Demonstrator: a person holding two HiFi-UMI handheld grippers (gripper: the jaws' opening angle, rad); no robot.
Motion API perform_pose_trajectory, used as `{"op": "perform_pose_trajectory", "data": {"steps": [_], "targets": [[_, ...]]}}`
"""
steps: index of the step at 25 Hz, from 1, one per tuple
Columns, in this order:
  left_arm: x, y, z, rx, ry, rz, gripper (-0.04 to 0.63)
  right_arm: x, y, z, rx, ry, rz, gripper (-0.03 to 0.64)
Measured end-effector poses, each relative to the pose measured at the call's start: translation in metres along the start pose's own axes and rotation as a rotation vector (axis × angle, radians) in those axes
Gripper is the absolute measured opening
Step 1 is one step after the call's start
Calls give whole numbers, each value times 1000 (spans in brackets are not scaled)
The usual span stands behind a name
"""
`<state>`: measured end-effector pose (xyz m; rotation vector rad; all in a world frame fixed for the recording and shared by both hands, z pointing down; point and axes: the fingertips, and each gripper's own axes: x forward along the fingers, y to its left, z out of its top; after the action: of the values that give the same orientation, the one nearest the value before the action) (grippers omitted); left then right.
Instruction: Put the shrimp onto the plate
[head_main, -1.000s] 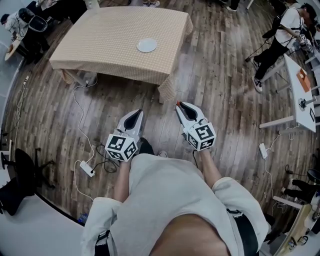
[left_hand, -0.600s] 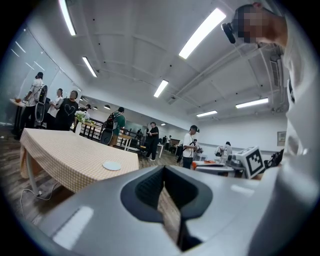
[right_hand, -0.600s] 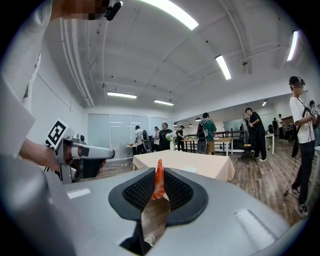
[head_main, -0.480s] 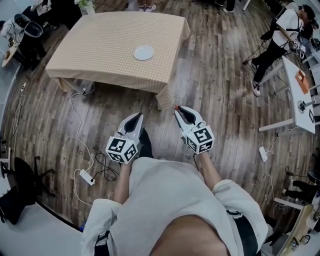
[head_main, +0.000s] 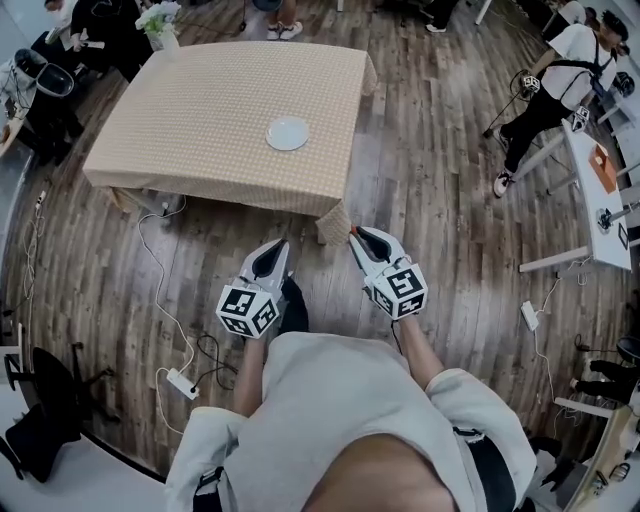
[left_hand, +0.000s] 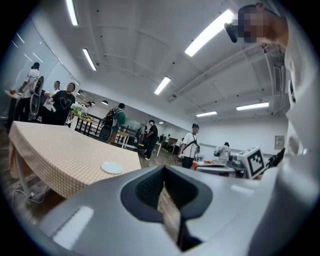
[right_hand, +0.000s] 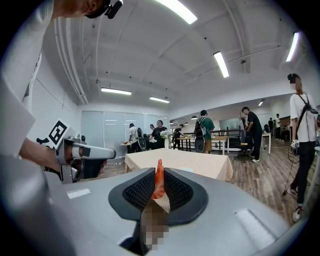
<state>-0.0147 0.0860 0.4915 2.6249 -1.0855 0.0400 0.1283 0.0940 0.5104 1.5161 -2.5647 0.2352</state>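
Roughly: the table (head_main: 200, 120), covered in a beige checked cloth, is seen ahead, its near right corner hanging down just in front of the two grippers. A strip of wooden floor (head_main: 430, 180) is left between that near edge and the fingers. Wide open floor is seen to the right of the table, as far as a white desk (head_main: 600, 190) and a standing person (head_main: 545, 85). Cables and a power strip (head_main: 180, 382) are laid on the floor to the left.

The plate (head_main: 288, 133), white and empty, is set on the table toward its right side, clear of every edge. A vase of flowers (head_main: 158, 20) is placed at the far left corner.

The shrimp (right_hand: 159, 180), orange, is clamped between the fingers of the right gripper (head_main: 355, 232), its end poking past the tips, well apart from the plate. The left gripper (head_main: 277, 244) is held beside it over the floor, fingers closed together on nothing.
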Motion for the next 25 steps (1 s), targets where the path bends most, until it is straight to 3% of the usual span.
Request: {"op": "perform_pose_trajectory", "data": {"steps": [25], "targets": [[128, 251, 90, -71, 33, -37, 11, 284, -45, 71, -24, 113, -14, 54]]}}
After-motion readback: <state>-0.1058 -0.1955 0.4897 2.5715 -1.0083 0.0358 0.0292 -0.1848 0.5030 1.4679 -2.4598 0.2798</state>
